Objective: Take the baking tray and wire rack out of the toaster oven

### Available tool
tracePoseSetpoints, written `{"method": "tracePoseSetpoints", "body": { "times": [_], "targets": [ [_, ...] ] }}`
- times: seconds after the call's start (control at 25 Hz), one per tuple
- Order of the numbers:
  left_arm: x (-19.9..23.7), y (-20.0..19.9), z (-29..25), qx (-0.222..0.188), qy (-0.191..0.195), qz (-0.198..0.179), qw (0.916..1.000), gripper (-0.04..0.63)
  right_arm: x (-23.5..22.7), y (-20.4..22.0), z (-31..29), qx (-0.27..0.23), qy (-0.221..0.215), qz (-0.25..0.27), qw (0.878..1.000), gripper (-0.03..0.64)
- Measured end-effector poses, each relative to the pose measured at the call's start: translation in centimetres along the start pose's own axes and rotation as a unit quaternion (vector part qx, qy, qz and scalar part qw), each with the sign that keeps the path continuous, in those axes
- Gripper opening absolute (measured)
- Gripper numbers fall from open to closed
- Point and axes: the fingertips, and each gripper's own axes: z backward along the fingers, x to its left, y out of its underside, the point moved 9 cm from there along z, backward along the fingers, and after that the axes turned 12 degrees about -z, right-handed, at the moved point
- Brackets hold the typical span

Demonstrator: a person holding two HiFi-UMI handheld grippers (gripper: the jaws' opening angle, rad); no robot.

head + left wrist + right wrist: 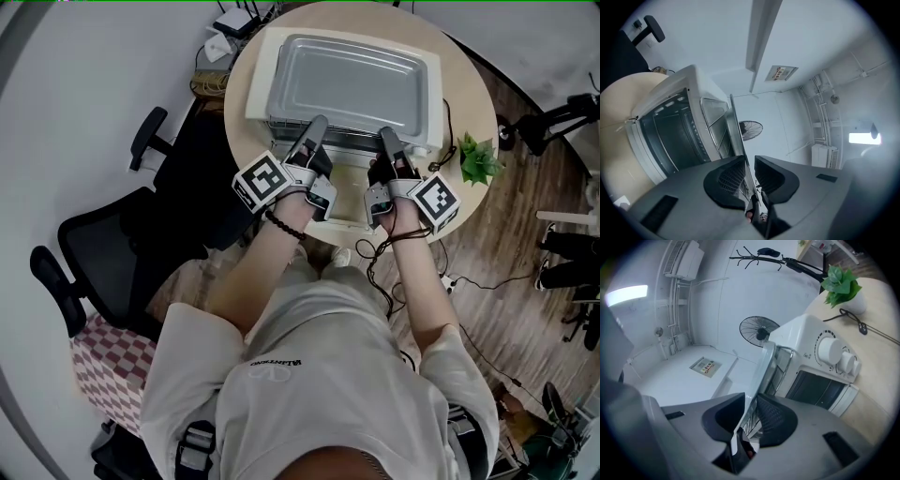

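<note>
Baking tray [352,80] rim runs between slightly parted jaws of both hand-held grippers [749,160] [751,397].

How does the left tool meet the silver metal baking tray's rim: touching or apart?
Cannot tell. Left gripper view: the silver baking tray's rim runs between the left tool's pads; wall shows beside one, the other contact is unclear.

My head camera looks steeply down from above, with the toaster oven [264,70] at upper centre of the frame. The left gripper [749,163] camera sits close and rolled sideways, the oven at its left. The right gripper [751,401] camera has the oven at its right. Both gripper views share the baking tray [737,124] and a fan [751,130]. The head and right gripper views share the plant [478,159].
</note>
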Motion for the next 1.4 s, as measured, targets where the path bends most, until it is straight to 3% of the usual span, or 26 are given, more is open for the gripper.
{"method": "tracePoseSetpoints", "body": {
  "times": [0.12, 0.24, 0.32, 0.52, 0.92, 1.24, 1.32, 1.4],
  "targets": [
    [-0.4, -0.1, -0.1, 0.008, -0.010, 0.006, 0.9999, 0.110, 0.1, 0.1, 0.0, 0.006, -0.001, 0.002, 1.000, 0.119],
    [-1.1, -0.1, -0.1, 0.031, -0.023, 0.012, 0.9992, 0.202, -0.1, 0.0, 0.1, 0.002, 0.008, 0.000, 1.000, 0.132],
    [-1.5, -0.2, -0.1, 0.048, -0.036, 0.012, 0.9981, 0.229, -0.2, -0.1, 0.2, -0.003, 0.012, 0.000, 1.000, 0.132],
    [-2.0, -0.4, 0.3, 0.058, -0.060, 0.006, 0.9965, 0.229, -0.1, -0.1, 0.2, -0.005, 0.021, 0.012, 1.000, 0.132],
    [-1.9, 0.2, 2.0, 0.071, -0.047, -0.009, 0.9964, 0.229, -0.6, 0.2, 2.7, -0.032, 0.013, 0.030, 0.999, 0.133],
    [-1.7, 1.1, 5.1, 0.089, -0.059, -0.027, 0.9939, 0.229, -1.2, 1.0, 4.8, -0.039, 0.008, 0.056, 0.998, 0.161],
    [-1.9, 1.3, 6.2, 0.093, -0.055, -0.048, 0.9930, 0.229, -1.6, 1.4, 5.6, -0.039, 0.020, 0.077, 0.996, 0.161],
    [-2.0, 1.4, 7.4, 0.096, -0.054, -0.096, 0.9893, 0.229, -1.8, 1.7, 6.9, -0.039, 0.026, 0.116, 0.992, 0.161]
  ]
}}
